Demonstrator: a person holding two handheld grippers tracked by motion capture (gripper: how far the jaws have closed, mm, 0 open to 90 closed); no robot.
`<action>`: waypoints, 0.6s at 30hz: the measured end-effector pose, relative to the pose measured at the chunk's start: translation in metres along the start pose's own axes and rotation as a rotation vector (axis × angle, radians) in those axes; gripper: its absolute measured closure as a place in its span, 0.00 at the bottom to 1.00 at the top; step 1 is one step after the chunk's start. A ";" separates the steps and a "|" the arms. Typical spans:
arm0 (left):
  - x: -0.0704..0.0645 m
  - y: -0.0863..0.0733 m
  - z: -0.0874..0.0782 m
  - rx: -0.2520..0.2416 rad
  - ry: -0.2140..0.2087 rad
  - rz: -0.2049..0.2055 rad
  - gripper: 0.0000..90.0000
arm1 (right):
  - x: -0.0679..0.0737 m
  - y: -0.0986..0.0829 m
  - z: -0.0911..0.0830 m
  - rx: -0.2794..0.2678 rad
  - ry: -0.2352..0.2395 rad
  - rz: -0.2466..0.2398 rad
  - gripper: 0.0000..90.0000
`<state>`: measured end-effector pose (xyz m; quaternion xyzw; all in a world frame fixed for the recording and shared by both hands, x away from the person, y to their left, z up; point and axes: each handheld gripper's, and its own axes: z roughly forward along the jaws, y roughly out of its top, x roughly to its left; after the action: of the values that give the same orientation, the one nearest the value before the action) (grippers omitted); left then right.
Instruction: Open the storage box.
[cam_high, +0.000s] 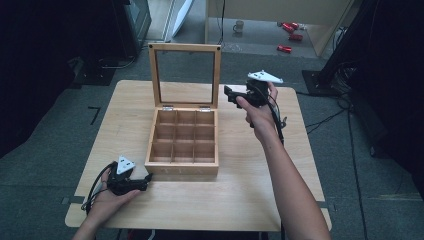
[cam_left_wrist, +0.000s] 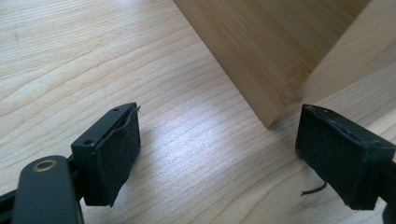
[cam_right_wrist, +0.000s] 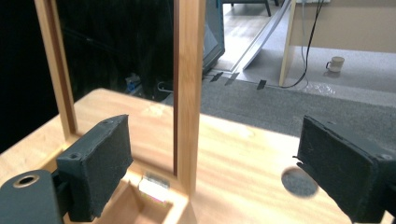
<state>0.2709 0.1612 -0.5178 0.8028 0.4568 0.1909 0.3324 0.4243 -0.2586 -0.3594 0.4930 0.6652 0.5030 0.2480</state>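
Though lid (cam_high: 185, 75) upright (box (cam_high: 182, 142) squared)

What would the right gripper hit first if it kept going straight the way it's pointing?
Most likely the side post of the box's raised lid: in the right gripper view it stands between the open jaws of the right gripper, just left of centre. Depth to it is unclear.

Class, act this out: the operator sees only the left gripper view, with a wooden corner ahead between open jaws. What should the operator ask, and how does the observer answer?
Operator: What is that corner?
Observer: The front left corner of an open tea box with nine empty compartments.
Operator: Where is its lid?
Observer: The glass-paned lid stands upright at the back.
Operator: And the right gripper?
Observer: The right gripper is open, raised beside the lid's right edge, not touching it.
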 end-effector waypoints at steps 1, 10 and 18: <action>0.000 0.000 0.000 0.000 0.000 0.000 0.16 | -0.002 -0.005 -0.005 0.005 0.001 0.000 0.10; 0.000 0.000 0.000 -0.001 -0.001 -0.002 0.16 | -0.012 -0.046 -0.048 0.017 -0.011 0.006 0.10; 0.000 0.000 0.000 -0.001 -0.002 -0.004 0.16 | -0.021 -0.081 -0.081 0.036 -0.048 0.009 0.10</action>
<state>0.2709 0.1614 -0.5178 0.8019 0.4577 0.1896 0.3339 0.3326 -0.3132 -0.4067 0.5124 0.6657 0.4801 0.2526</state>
